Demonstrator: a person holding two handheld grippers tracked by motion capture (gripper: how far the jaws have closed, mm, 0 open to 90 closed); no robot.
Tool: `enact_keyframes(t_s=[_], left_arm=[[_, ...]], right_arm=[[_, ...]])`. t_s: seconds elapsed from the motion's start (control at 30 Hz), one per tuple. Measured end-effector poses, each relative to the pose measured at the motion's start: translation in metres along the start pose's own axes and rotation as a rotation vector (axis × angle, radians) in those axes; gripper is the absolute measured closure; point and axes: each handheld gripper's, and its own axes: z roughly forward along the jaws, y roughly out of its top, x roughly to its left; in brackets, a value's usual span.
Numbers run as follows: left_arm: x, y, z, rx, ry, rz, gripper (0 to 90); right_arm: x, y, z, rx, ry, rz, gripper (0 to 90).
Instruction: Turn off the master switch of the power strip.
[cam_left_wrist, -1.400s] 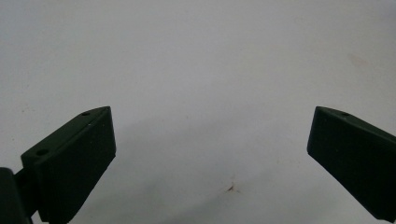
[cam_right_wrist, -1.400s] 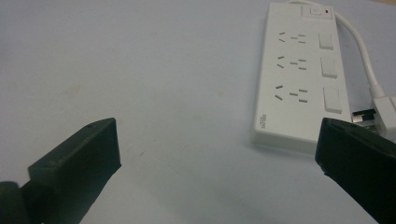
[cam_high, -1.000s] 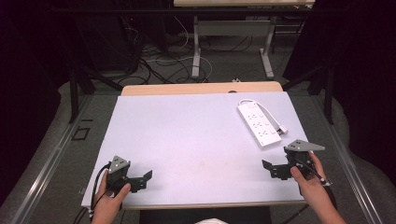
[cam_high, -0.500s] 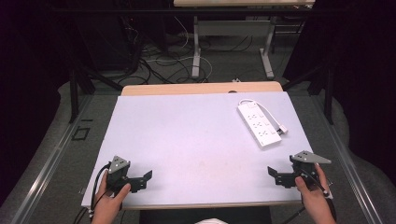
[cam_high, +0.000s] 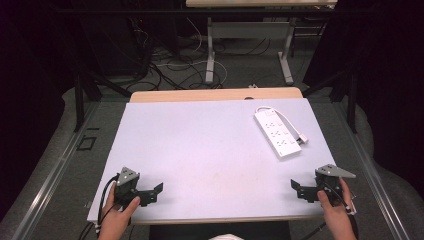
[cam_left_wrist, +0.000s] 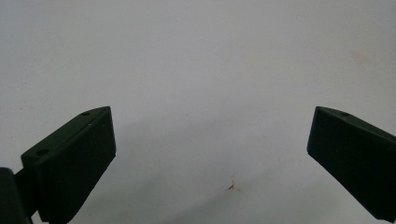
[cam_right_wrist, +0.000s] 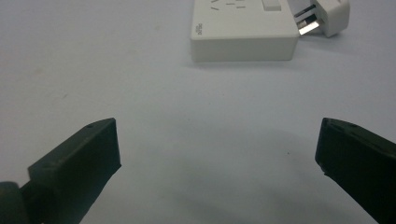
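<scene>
White plastic power strip (cam_high: 278, 134), long and rectangular with rows of sockets on its top face, lay flat on the far right part of the pale lavender tabletop (cam_high: 210, 150), set at a slant so that one short end pointed toward the near right corner. Its white cord (cam_high: 287, 120) looped along the strip's right side and ended in a white plug (cam_high: 301, 140) lying just beside that near end. In the right gripper view the strip's short end (cam_right_wrist: 244, 35) faced the camera, with the plug (cam_right_wrist: 322, 14) and its metal pins close against it on the right.

Nearest to the strip, though well apart from it, was the right gripper (cam_high: 303, 189), black with a grey three-cornered plate on top, held by the person's right hand (cam_high: 336, 212) low over the near right edge of the table. Its jaws stood spread wide with nothing between them but bare tabletop.

At the near left corner the left gripper (cam_high: 151, 194), held in the left hand (cam_high: 116, 220), sat far from the strip. Its jaws were likewise spread wide, framing bare table and a small brownish speck (cam_left_wrist: 231, 186) on the surface.
</scene>
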Motion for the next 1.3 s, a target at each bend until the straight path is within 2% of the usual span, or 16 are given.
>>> enact_keyframes(t_s=[0.33,0.5,0.57,0.73,1.07,1.3], left_arm=[[0.001,0.0,0.0,-0.002,0.006,-0.002,1.0],[0.002,0.0,0.0,0.001,0.005,0.0,1.0],[0.003,0.0,-0.001,-0.002,0.005,-0.002,1.0],[0.003,0.0,-0.001,0.003,0.006,-0.002,1.0],[0.003,0.0,-0.001,0.0,0.008,-0.007,1.0],[0.003,0.0,0.0,0.001,0.009,-0.013,1.0]], right_arm=[[-0.009,-0.008,0.0,0.03,-0.037,0.02,0.0],[-0.01,-0.01,0.001,0.043,-0.038,0.034,0.0],[-0.01,-0.011,0.002,0.051,-0.048,0.012,0.0],[-0.008,-0.011,0.003,0.063,-0.047,0.002,0.0],[-0.01,-0.012,0.003,0.066,-0.046,0.013,0.0],[-0.01,-0.012,0.004,0.071,-0.044,0.002,0.0]])
